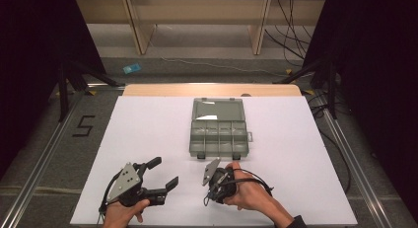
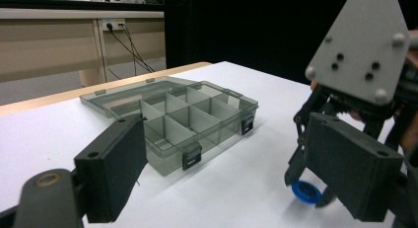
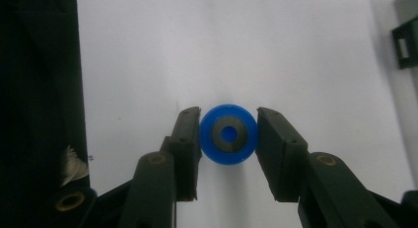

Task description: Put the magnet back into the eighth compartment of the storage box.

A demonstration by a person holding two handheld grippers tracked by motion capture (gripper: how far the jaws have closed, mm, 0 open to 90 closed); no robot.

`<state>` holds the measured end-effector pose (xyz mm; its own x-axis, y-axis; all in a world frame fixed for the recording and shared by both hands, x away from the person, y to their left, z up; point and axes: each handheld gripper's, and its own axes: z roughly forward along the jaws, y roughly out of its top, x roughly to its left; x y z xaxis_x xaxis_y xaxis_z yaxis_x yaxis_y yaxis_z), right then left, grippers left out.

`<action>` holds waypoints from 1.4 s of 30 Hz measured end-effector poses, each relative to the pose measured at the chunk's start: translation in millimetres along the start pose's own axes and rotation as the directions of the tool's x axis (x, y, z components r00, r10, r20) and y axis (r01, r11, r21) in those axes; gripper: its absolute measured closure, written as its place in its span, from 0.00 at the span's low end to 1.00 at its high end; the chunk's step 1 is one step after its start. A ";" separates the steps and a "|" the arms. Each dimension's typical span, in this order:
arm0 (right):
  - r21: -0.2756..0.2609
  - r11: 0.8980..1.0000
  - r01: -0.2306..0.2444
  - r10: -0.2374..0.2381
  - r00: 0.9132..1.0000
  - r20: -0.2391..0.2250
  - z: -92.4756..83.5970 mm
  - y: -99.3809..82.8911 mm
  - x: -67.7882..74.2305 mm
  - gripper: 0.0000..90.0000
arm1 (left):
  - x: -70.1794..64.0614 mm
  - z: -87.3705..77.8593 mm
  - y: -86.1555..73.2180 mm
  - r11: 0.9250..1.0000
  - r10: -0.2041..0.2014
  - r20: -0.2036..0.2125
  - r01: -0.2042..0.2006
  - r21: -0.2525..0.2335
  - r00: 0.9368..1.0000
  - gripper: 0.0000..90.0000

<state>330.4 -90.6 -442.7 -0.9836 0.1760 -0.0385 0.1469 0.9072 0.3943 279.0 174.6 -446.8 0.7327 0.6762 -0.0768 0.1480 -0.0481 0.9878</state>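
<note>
Small blue plastic ring with grey centre (image 3: pixel 228 134) is looking light, stiff, slippery; rim grip suits it. Right gripper (image 3: pixel 228 139) is pinching its sides on the white bench (image 3: pixel 222 50); left gripper (image 1: pixel 162 173) is sitting wide, holding nothing.

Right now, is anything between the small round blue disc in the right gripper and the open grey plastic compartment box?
Nothing visible. The right gripper is shut on the blue disc on the white table; bare surface lies between it and the open compartment box.
</note>
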 end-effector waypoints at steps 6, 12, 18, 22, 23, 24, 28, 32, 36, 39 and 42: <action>-0.030 0.999 -0.034 0.034 0.999 0.015 -14.1 -4.6 -10.3 0.70 | 0.0 1.1 -0.4 1.000 -0.003 0.011 0.003 -0.014 1.000 0.18; -0.058 0.997 -0.049 0.051 0.998 0.044 -24.3 -9.0 -19.1 0.70 | -0.4 0.1 -0.1 1.000 -0.002 0.000 0.002 0.001 1.000 0.18; -0.074 0.994 -0.076 0.081 0.995 0.060 -30.6 -12.3 -23.6 0.70 | -0.2 0.1 -0.2 1.000 0.000 0.002 0.000 -0.001 1.000 0.18; -0.087 0.993 -0.082 0.088 0.994 0.069 -35.4 -14.0 -27.1 0.70 | -0.1 -0.1 -0.2 1.000 -0.001 0.001 0.001 0.000 1.000 0.18; -0.091 0.992 -0.083 0.090 0.993 0.075 -36.3 -14.4 -27.8 0.70 | -0.1 0.1 -0.2 1.000 -0.001 0.001 0.001 -0.002 1.000 0.18; -0.095 0.992 -0.083 0.090 0.993 0.079 -37.9 -15.1 -29.2 0.70 | -0.1 0.5 -0.3 1.000 -0.001 0.006 0.001 -0.008 1.000 0.18; -0.107 0.990 -0.089 0.099 0.991 0.090 -42.7 -17.8 -33.1 0.70 | -0.2 0.1 -0.2 1.000 -0.001 0.002 0.001 -0.001 1.000 0.18; -0.115 0.988 -0.100 0.112 0.989 0.098 -46.9 -20.8 -37.5 0.70 | 0.0 0.0 -0.2 1.000 -0.001 0.003 0.001 -0.001 1.000 0.18; -0.123 0.986 -0.114 0.127 0.986 0.105 -50.9 -23.2 -41.1 0.70 | -0.1 0.2 -0.2 1.000 -0.001 0.002 0.001 -0.001 1.000 0.18; -0.127 0.985 -0.119 0.133 0.984 0.114 -53.1 -24.4 -43.2 0.70 | -0.2 0.3 -0.4 1.000 -0.001 0.002 0.001 -0.002 1.000 0.18; -0.132 0.984 -0.121 0.137 0.983 0.121 -54.5 -25.9 -46.3 0.70 | 0.2 0.1 -0.3 1.000 0.000 0.002 0.000 -0.002 1.000 0.18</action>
<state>366.5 -143.0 -401.1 -0.9344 0.3433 -0.0946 0.2495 0.8206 0.5141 279.1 174.7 -447.1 0.7337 0.6751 -0.0772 0.1468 -0.0466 0.9881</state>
